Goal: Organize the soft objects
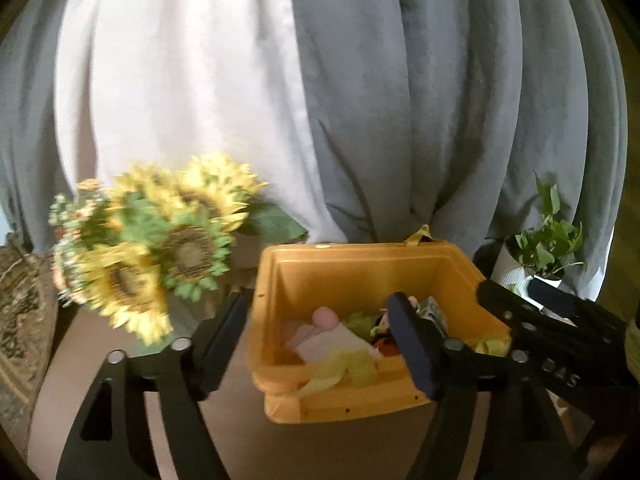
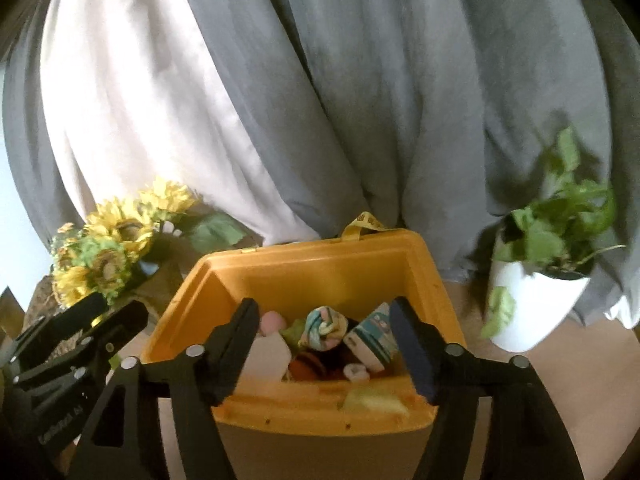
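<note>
Right tongs (image 2: 324, 336), jaws spread and empty, point down into the yellow bin (image 2: 320, 412); a rolled cloth (image 2: 322, 328) lies straight ahead between the tips. Left tongs (image 1: 320, 332), likewise spread and empty, straddle the bin's left wall (image 1: 264, 320). The right hand is nearer the roll, whose axis seems end-on. Sunflowers (image 1: 160, 248) stand left of the bin.

Black left gripper (image 1: 320, 312), black right gripper (image 2: 324, 316), silver bolts, dark fingers (image 2: 412, 344)
</note>
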